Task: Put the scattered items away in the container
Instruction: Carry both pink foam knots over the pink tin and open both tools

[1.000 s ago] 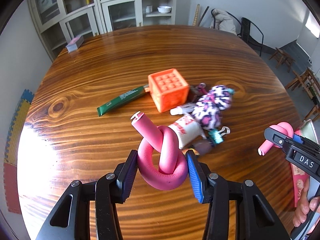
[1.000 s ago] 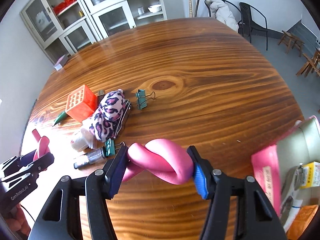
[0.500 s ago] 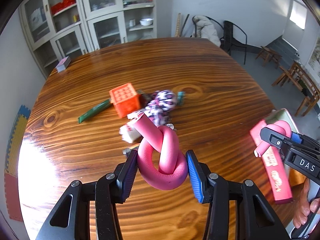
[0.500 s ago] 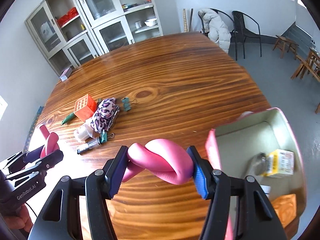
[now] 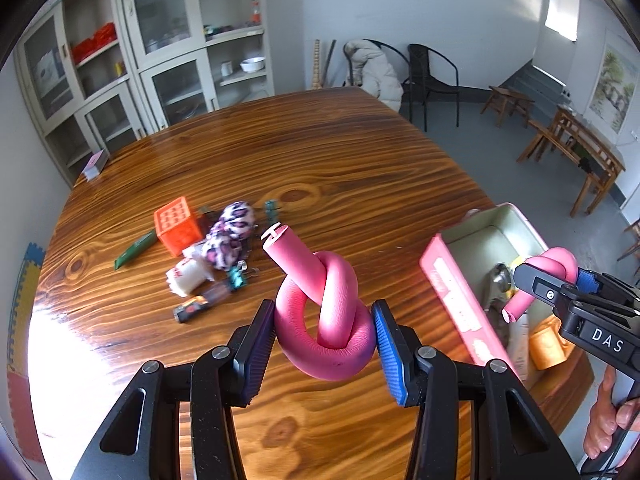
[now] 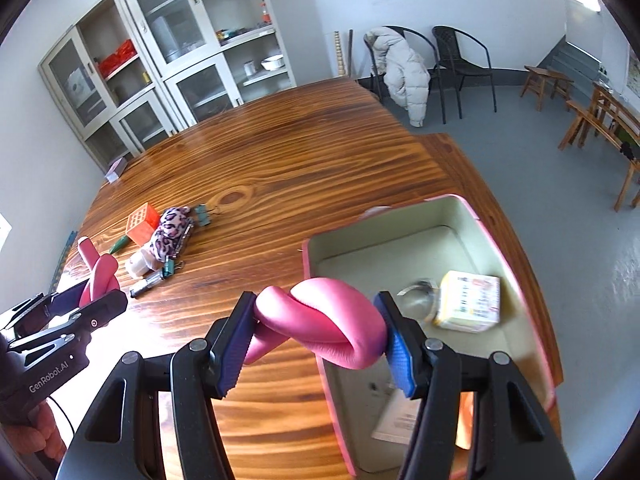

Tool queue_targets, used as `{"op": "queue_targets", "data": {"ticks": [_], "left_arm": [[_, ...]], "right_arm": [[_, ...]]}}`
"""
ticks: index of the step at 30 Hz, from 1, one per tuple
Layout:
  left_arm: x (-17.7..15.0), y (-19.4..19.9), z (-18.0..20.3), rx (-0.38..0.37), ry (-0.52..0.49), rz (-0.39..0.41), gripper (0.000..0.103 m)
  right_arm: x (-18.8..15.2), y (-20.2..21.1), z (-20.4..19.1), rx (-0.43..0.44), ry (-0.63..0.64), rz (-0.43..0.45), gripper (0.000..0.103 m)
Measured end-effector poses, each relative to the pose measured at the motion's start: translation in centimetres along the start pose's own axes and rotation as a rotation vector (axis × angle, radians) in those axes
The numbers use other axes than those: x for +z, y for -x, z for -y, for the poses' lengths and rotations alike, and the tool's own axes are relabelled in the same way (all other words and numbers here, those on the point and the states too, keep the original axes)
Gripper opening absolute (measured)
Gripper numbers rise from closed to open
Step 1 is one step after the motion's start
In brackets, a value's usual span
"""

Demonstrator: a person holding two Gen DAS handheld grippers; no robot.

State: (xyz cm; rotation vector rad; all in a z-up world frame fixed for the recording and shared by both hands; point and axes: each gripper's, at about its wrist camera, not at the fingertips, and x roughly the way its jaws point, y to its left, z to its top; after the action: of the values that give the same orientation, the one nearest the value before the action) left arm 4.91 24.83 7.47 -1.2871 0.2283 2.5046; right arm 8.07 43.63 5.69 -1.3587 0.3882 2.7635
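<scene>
My left gripper (image 5: 324,336) is shut on a knotted pink foam roller (image 5: 320,304), held above the wooden table (image 5: 320,168) just left of the pink bin (image 5: 452,284). My right gripper (image 6: 316,334) is shut on a second, twisted pink foam roller (image 6: 324,320), and it hangs over the near left corner of the bin (image 6: 400,240). Each gripper shows at the edge of the other's view, the right gripper (image 5: 556,280) over the bin and the left gripper (image 6: 86,304) over the table.
A yellow-white box (image 6: 468,296) and a metallic item (image 6: 420,292) lie inside the bin. On the table's left sit an orange cube (image 5: 178,226), a leopard-print pouch (image 5: 232,232), a green tube (image 5: 136,248), a white tube (image 5: 188,276) and teal binder clips (image 5: 236,276). Chairs (image 6: 460,64) stand beyond.
Both grippers have travelled right and upward with their rollers, away from the pile. The bin has come fully into view, and the right gripper now hangs over it.
</scene>
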Motion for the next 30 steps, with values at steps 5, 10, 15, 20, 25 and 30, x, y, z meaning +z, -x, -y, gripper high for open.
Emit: {"op": "queue_targets", "data": {"ticks": [5, 10, 15, 20, 25, 30], "left_arm": [[0.2, 0.2, 2.9, -0.013, -0.021, 0.013, 0.050], [0.6, 0.3, 5.6, -0.030, -0.047, 0.026, 0.050], [1.0, 0.3, 8.3, -0.057, -0.072, 0.034, 0.050], [1.4, 0.2, 10.6, -0.078, -0.098, 0.042, 0.050], [1.8, 0.0, 12.5, -0.096, -0.126, 0.045, 0.050], [2.1, -0.3, 14.0, -0.106, -0.148, 0.042, 0.050]], "right_arm": [[-0.3, 1.1, 2.4, -0.010, -0.007, 0.008, 0.064], [-0.6, 2.0, 4.7, -0.023, -0.015, 0.016, 0.064], [-0.9, 3.1, 6.6, -0.044, -0.014, 0.029, 0.064], [-1.3, 4.0, 7.9, -0.061, -0.006, 0.040, 0.064], [-1.4, 4.4, 8.8, -0.070, -0.007, 0.047, 0.064], [-1.4, 4.5, 9.6, -0.071, -0.011, 0.048, 0.064]]}}
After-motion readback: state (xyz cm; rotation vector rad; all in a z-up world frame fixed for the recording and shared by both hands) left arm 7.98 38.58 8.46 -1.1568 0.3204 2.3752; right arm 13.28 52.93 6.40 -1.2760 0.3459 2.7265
